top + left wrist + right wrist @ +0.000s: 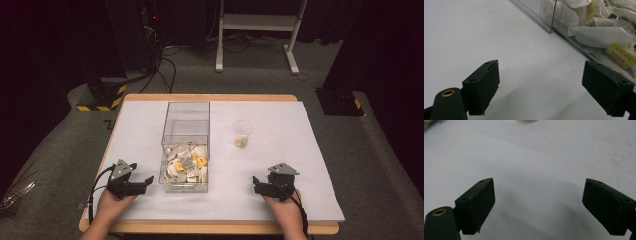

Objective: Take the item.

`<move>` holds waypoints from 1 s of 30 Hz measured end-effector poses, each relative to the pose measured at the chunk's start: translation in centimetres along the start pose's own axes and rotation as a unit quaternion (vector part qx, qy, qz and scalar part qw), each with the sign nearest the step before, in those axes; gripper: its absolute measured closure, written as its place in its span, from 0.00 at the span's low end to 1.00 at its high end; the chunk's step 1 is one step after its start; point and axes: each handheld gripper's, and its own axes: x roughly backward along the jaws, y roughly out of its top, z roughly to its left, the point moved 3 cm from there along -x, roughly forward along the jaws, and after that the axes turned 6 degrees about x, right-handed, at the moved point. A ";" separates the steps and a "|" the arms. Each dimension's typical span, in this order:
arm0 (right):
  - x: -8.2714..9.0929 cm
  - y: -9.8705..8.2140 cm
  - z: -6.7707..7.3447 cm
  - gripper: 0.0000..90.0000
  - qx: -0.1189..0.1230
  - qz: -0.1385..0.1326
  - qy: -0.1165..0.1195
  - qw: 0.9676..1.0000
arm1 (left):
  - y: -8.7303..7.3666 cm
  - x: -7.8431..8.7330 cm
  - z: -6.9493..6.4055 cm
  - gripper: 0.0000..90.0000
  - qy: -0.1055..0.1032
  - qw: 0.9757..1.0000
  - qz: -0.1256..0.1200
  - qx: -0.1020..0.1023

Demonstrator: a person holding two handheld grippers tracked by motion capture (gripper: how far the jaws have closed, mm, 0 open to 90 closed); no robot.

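Observation:
A clear plastic box (185, 131) stands mid-table, its near half holding several white tea bags (186, 167) with yellow tags. In the left gripper view the box's corner (551, 29) and the tea bags (604, 36) show at the upper right. A small clear cup (242, 133) with something yellowish at its bottom stands right of the box. My left gripper (148, 181) rests near the table's front, just left of the box, open and empty (540, 90). My right gripper (256, 184) sits low at the front right, open with nothing between its jaws (537, 207).
A white sheet (280, 165) covers the wooden table (210, 228). Faint stains mark the sheet (614, 160) ahead of the right gripper. Beyond the table are a white stand's legs (255, 35), cables and black equipment with yellow-black stripes (102, 97).

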 end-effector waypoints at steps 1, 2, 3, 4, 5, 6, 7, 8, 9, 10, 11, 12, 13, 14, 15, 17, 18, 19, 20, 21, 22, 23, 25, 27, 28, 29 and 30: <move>-0.1 -0.3 -0.1 0.13 0.000 0.010 -0.002 1.000 | 0.0 0.0 0.0 0.17 0.000 1.000 0.000 0.000; -0.2 -0.5 -0.1 0.13 0.000 0.014 -0.003 1.000 | 0.0 0.0 0.0 0.17 0.000 1.000 0.000 0.000; -0.2 -0.6 -0.2 0.13 0.000 0.017 -0.001 1.000 | 0.0 0.0 0.0 0.17 0.000 1.000 0.000 -0.001; -0.3 -0.8 -0.2 0.13 -0.003 0.022 0.001 1.000 | 0.0 0.0 0.0 0.17 0.000 1.000 0.000 0.000; -0.4 -0.9 -0.2 0.13 -0.001 0.025 0.000 1.000 | 0.0 0.0 0.0 0.17 0.000 1.000 0.000 -0.001; -0.4 -0.9 -0.1 0.13 -0.002 0.025 0.000 1.000 | 0.0 0.1 0.1 0.17 0.001 1.000 -0.001 -0.002; -0.4 -0.9 -0.1 0.14 0.000 0.026 -0.002 1.000 | 0.0 0.1 0.1 0.17 -0.001 1.000 -0.001 -0.001; -0.4 -0.9 0.0 0.14 0.000 0.024 -0.001 1.000 | 0.0 0.1 0.1 0.16 0.000 1.000 -0.003 0.002; -0.5 -1.0 -0.1 0.14 -0.003 0.023 0.004 1.000 | 0.1 0.2 0.2 0.16 0.002 1.000 -0.006 0.002; -0.5 -1.0 -0.1 0.15 -0.007 0.023 0.007 1.000 | 0.1 0.2 0.3 0.15 0.002 1.000 -0.009 0.010; -0.5 -1.0 -0.2 0.15 -0.005 0.021 0.006 1.000 | 0.1 0.3 0.4 0.15 0.002 1.000 -0.011 0.012; -0.5 -1.0 -0.1 0.15 -0.005 0.021 0.005 1.000 | 0.2 0.4 0.5 0.14 0.002 1.000 -0.012 0.013; -0.4 -1.0 0.0 0.15 -0.007 0.023 0.004 1.000 | 0.2 0.4 0.5 0.14 0.002 1.000 -0.013 0.012; -0.5 -1.0 0.0 0.15 -0.006 0.022 0.004 1.000 | 0.3 0.5 0.5 0.13 0.002 1.000 -0.013 0.012; -0.5 -1.0 -0.1 0.14 -0.005 0.020 0.004 1.000 | 0.3 0.5 0.4 0.12 0.002 1.000 -0.012 0.011; -0.5 -1.0 -0.1 0.14 -0.005 0.021 0.005 1.000 | 0.3 0.7 0.3 0.10 -0.003 1.000 -0.012 0.018; -0.5 -1.0 -0.1 0.14 -0.005 0.021 0.005 1.000 | 0.4 0.9 0.2 0.10 -0.004 1.000 -0.013 0.016; -0.5 -1.0 -0.1 0.14 -0.005 0.021 0.005 1.000 | 0.5 1.0 0.0 0.09 -0.006 1.000 -0.013 0.014; -0.5 -1.0 -0.1 0.14 -0.006 0.021 0.005 1.000 | 0.6 1.2 -0.2 0.08 -0.006 1.000 -0.016 0.012; -0.5 -1.0 -0.1 0.15 -0.006 0.021 0.005 1.000 | 0.8 1.3 -0.3 0.07 -0.006 1.000 -0.018 0.004; -0.5 -1.0 0.0 0.15 -0.007 0.022 0.004 1.000 | 1.0 1.5 -0.5 0.06 -0.007 1.000 -0.022 0.002; -0.5 -1.0 0.0 0.15 -0.007 0.022 0.004 1.000 | 1.2 1.7 -0.6 0.06 -0.004 1.000 -0.027 -0.004; -0.5 -1.0 0.0 0.14 -0.004 0.021 0.001 1.000 | 1.5 1.9 -0.7 0.05 -0.007 0.999 -0.031 -0.003; -0.5 -1.0 0.0 0.14 -0.006 0.022 0.001 1.000 | 1.6 2.1 -0.8 0.04 -0.012 0.999 -0.036 0.004; -0.5 -1.1 0.0 0.14 -0.007 0.022 0.001 1.000 | 1.7 2.3 -0.9 0.03 -0.015 0.999 -0.037 0.009; -0.5 -1.1 0.0 0.14 -0.007 0.022 0.001 1.000 | 1.9 2.5 -0.9 0.03 -0.017 0.999 -0.040 0.008; -0.5 -1.0 0.0 0.14 -0.005 0.021 0.000 1.000 | 2.0 2.7 -1.0 0.02 -0.020 0.999 -0.044 0.010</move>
